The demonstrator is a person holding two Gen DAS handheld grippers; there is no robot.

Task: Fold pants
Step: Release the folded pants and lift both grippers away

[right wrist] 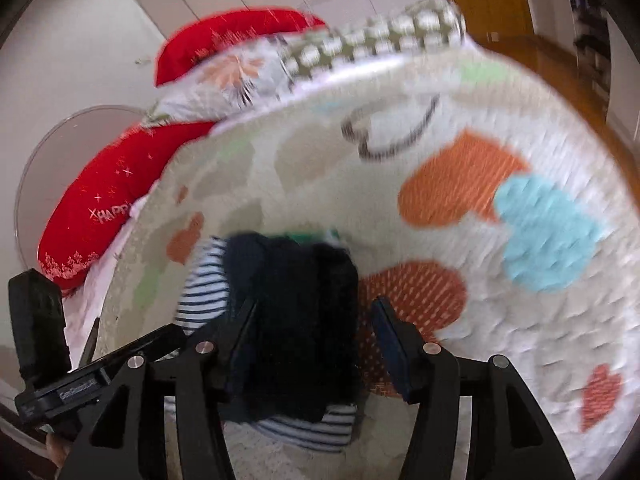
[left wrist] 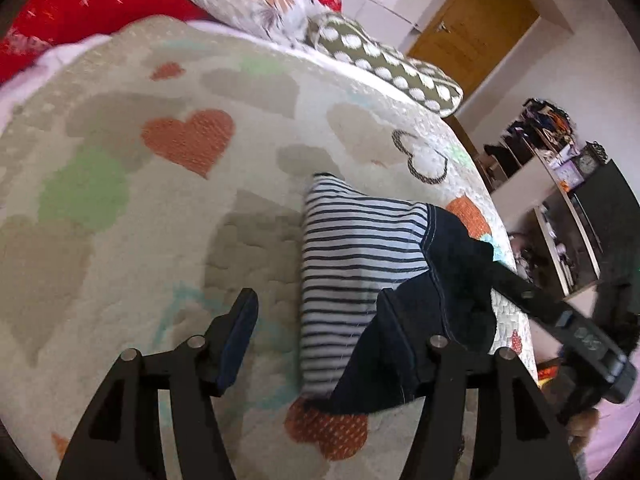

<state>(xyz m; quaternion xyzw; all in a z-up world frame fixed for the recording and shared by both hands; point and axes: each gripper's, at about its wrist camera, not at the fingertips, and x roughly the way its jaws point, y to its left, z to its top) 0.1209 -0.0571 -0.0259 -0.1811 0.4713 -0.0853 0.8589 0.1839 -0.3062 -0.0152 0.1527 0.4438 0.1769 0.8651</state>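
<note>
On the heart-patterned bedspread [left wrist: 168, 208] lie the bunched striped-and-navy pants [left wrist: 360, 240]. Both the left hand-held gripper [left wrist: 316, 320] and the right hand-held gripper [right wrist: 316, 324] stand spread wide, pinching nothing, over the pants.

Beyond our tongs we see a heart-patterned quilt [left wrist: 168, 208], red pillows [right wrist: 104, 200], a polka-dot cushion [left wrist: 384, 64] and a wooden door [left wrist: 476, 24].

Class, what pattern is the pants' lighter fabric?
Dark-and-white stripes on the pants; left wrist view.
</note>
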